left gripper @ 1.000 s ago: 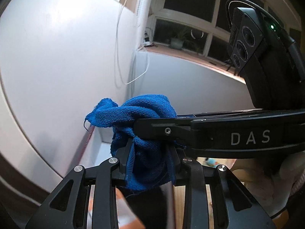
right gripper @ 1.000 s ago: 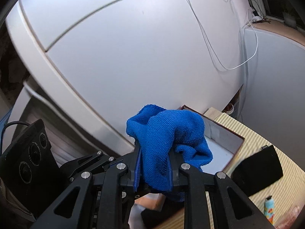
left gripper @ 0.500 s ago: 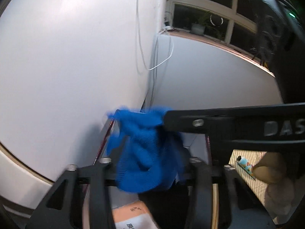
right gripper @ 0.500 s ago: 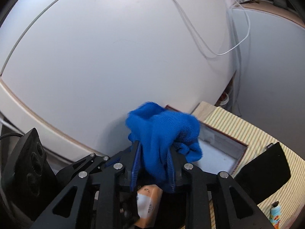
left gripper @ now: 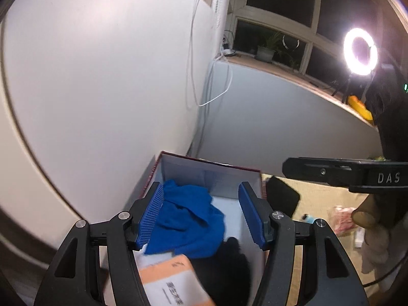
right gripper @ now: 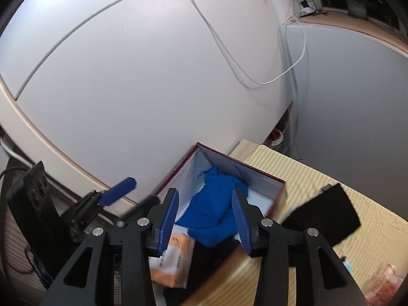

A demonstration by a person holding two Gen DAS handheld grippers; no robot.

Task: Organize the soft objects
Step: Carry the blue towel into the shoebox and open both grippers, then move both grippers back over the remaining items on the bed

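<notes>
A crumpled blue cloth lies in an open box with white inner walls and a dark red rim. My left gripper hangs over the box, its jaws opening, and the cloth sits below them, close to the left pad. In the right wrist view the same cloth rests in the box beneath my right gripper. Those jaws are opening too, and their pads stand apart from the cloth. A blue left finger shows at the left there.
An orange and white packet and a black item share the box. A black pouch, a small bottle and a red-white packet lie on the yellow striped tabletop. White walls stand close behind; a ring light glows.
Both grippers were shut on the blue cloth held up between them. Both have opened and let it go, and it has dropped into the box.
</notes>
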